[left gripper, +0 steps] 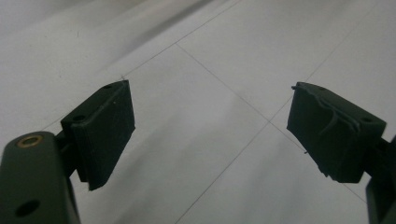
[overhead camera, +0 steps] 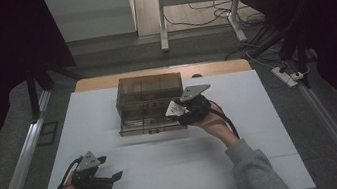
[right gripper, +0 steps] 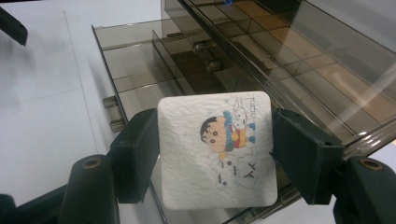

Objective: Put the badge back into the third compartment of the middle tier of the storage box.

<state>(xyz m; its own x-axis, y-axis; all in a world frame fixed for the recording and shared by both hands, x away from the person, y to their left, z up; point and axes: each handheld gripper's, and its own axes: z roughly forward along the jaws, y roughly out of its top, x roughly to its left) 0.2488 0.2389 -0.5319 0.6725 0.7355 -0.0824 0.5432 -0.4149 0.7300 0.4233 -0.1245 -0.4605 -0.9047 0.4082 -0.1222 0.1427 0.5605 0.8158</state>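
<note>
Right tongs (right gripper: 215,154) grip white card (right gripper: 217,149) over open drawer (right gripper: 135,65).

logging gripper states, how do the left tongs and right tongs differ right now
The left tongs stand open with nothing between them; the right tongs are shut on a white square pad with a cartoon print.
The left tongs hover over the bare white table, near its front left; the right tongs are at the smoky drawer box, over its pulled-out drawer.
Both are black and hand-held.

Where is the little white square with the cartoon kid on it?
The white square is pinched in the right gripper, just over the open bottom drawer of the smoky plastic box.
</note>
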